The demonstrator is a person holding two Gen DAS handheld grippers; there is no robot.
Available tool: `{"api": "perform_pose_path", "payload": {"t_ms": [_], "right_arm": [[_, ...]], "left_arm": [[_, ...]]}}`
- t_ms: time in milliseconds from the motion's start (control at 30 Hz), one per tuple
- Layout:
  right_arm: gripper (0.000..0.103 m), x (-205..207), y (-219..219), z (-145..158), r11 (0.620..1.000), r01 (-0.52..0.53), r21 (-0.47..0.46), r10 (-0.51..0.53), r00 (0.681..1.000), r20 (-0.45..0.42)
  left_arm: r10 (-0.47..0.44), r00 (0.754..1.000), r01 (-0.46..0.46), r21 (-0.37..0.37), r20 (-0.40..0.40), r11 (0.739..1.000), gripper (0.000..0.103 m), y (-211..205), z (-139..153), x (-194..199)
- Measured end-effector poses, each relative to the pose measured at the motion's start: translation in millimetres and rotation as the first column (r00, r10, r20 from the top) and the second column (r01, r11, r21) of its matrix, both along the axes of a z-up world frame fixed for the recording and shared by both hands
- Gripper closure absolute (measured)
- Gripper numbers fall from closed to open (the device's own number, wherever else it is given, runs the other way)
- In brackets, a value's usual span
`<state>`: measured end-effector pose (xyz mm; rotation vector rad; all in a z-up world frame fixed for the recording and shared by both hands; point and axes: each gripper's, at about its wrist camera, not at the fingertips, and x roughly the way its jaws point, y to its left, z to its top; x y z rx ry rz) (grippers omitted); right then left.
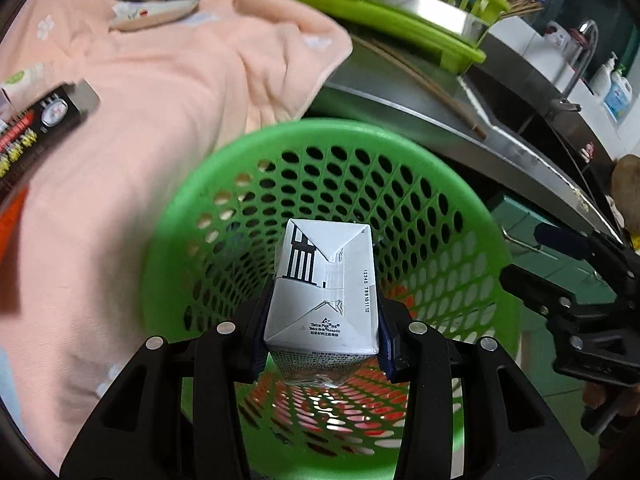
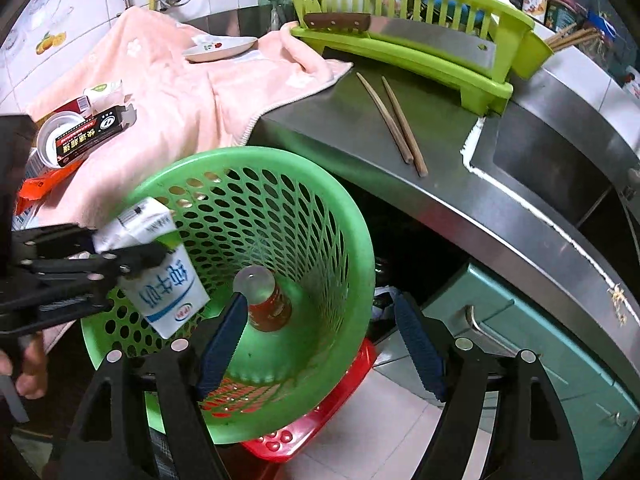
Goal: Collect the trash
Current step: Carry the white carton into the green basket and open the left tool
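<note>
The left gripper (image 1: 322,344) holds a milk carton (image 1: 326,300) above the green basket (image 1: 180,208), where a bottle (image 2: 266,304) already lies, the right gripper (image 2: 320,344) hangs wide and empty, and boxes (image 2: 94,134) remain far left on the surface (image 2: 340,128).

Left gripper (image 1: 322,344) angled steeply downward, blue pads clamped on both sides of a milk carton (image 1: 324,300), right gripper (image 2: 320,344) also pitched down, jaws spread wide with nothing between them, fingers of a hand (image 2: 28,364) at its handle
</note>
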<state>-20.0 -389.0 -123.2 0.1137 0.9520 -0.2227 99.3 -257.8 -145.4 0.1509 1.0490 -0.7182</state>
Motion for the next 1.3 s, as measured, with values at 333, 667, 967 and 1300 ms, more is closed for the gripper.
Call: {"api": "perform_pose_path", "payload": {"t_ms": [333, 667, 967, 1300], "right_arm": [[0.03, 0.5, 0.2, -6.1, 1.0, -0.002, 0.019, 0.002, 1.0, 0.008], [0.03, 2.7, 7.2, -6.9, 0.999, -0.013, 0.032, 0.013, 1.0, 0.014], [0.03, -0.2, 6.8, 4.6, 1.0, -0.013, 0.027, 0.012, 0.999, 0.035], [0.028, 7.0, 24.4, 25.7, 0.998, -0.058, 0.022, 0.057, 0.996, 0.07]], "left_arm": [[0.022, 0.999, -0.019, 0.104, -0.03, 0.994, 0.06, -11.1, -23.5, 2.5], [-0.002, 0.999, 0.006, 0.112, -0.036, 0.994, 0.055, -16.3, -28.0, -2.8], [-0.003, 1.0, 0.004, 0.054, -0.026, 0.999, 0.054, -9.9, -21.2, -7.4], [0.068, 0.988, -0.067, -0.011, 0.14, 0.998, 0.054, 41.6, 43.7, -18.8]]}}
